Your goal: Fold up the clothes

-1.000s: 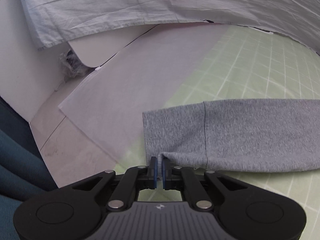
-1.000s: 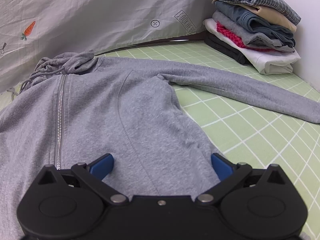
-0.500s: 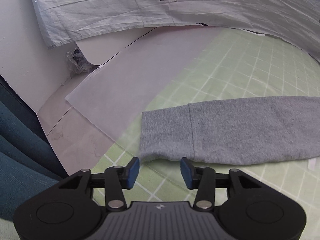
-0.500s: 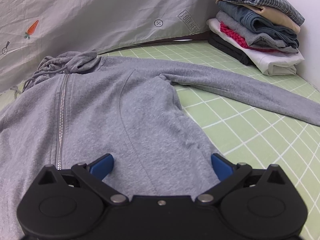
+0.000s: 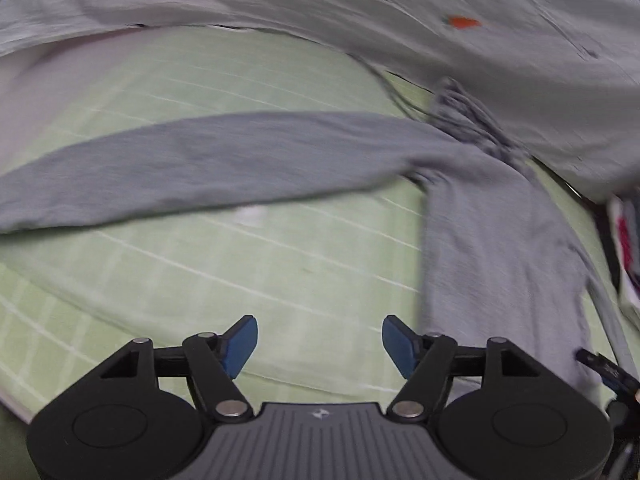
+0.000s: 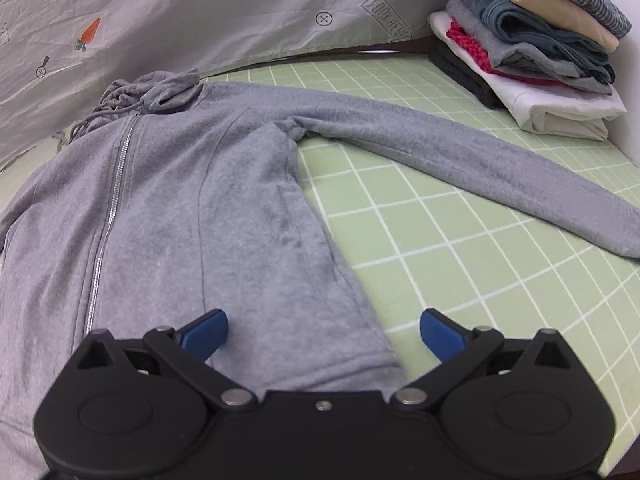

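Observation:
A grey zip hoodie (image 6: 208, 208) lies flat, front up, on the green grid mat (image 6: 460, 260), hood at the back left. One sleeve (image 6: 460, 160) stretches out to the right. My right gripper (image 6: 322, 332) hangs open over the hoodie's lower right hem corner, and its pads do not press the cloth. The left wrist view is blurred. In it the other sleeve (image 5: 224, 164) runs off to the left and the hoodie body (image 5: 500, 260) lies at the right. My left gripper (image 5: 319, 340) is over bare mat, its jaws opening with nothing between them.
A stack of folded clothes (image 6: 528, 52) stands at the back right corner of the mat. A pale sheet with small prints (image 6: 200, 8) hangs along the back. The mat's right edge (image 6: 624, 152) runs close by the stack.
My left gripper let go of the sleeve cuff, opened, and swung right towards the hoodie body. My right gripper shifted slightly, so the hem corner now shows between its fingers.

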`<action>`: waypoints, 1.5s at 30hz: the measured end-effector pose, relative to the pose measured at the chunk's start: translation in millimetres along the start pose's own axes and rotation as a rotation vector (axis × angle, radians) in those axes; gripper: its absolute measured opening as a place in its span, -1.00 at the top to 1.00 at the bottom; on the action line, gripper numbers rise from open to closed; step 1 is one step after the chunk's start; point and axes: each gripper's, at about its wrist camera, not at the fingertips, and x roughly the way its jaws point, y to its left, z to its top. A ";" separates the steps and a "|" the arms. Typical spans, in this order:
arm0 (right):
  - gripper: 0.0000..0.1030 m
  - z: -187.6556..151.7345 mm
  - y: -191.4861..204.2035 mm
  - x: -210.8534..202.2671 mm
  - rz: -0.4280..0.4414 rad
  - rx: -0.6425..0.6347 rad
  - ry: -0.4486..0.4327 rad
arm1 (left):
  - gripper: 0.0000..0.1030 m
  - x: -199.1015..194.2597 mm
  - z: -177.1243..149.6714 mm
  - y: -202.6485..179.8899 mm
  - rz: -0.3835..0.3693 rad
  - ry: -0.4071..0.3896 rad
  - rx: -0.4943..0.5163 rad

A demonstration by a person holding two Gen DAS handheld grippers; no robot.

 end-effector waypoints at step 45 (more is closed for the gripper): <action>-1.00 26.3 -13.6 -31.0 0.231 -0.190 -0.039 | -0.31 28.0 -11.7 -101.8 0.122 0.164 0.314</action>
